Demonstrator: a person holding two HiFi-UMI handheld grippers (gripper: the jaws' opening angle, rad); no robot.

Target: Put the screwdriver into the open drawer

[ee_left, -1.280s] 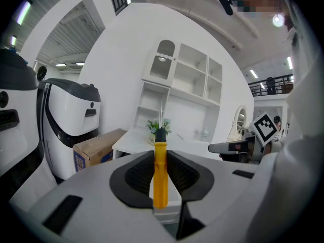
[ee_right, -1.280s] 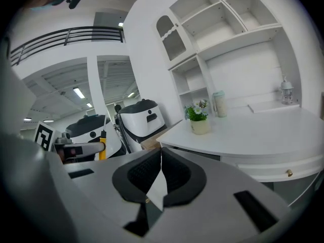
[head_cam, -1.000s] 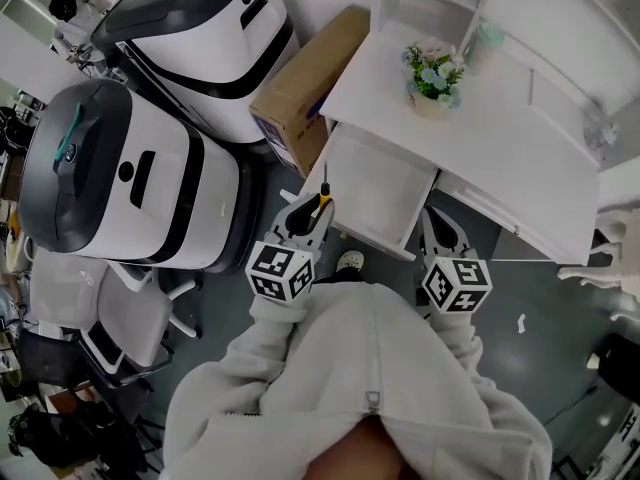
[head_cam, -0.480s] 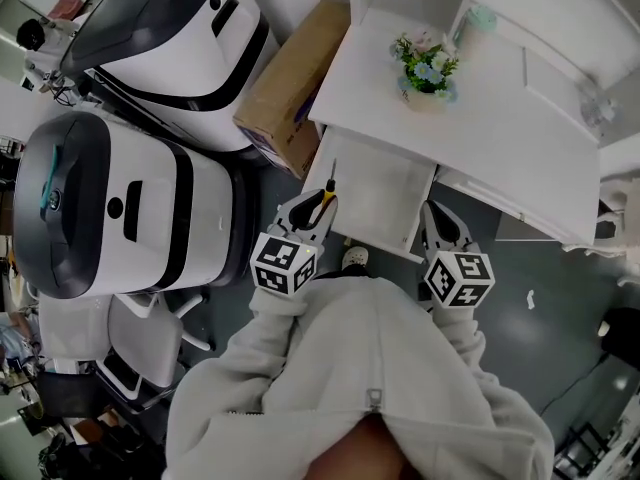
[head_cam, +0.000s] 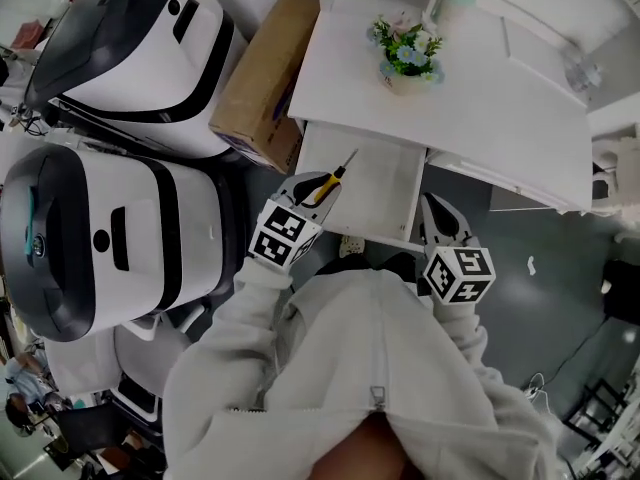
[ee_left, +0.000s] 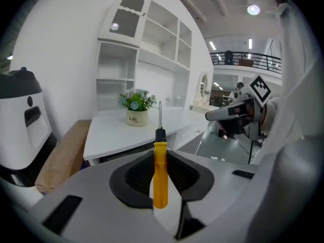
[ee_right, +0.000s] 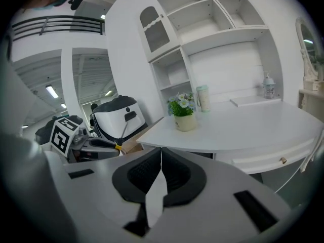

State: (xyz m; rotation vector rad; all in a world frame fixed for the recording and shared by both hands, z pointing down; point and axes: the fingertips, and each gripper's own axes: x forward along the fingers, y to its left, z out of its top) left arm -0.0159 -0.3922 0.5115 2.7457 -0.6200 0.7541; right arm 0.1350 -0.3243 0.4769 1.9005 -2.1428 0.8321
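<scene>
Jaws of the left gripper (head_cam: 310, 189) pinch the screwdriver (ee_left: 160, 173) (tip over open drawer (head_cam: 380, 196)); right gripper (head_cam: 437, 211) jaws pressed together

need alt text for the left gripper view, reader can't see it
The left gripper has its jaws shut on a yellow-handled screwdriver, tip pointing toward a white desk that carries a small potted plant. White shelves rise behind it.

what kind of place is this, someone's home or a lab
Probably a lab or workshop hall staged with home furniture: a white desk with shelves and a flower pot stands beside big white-and-black machines, and a railed mezzanine shows behind.
</scene>
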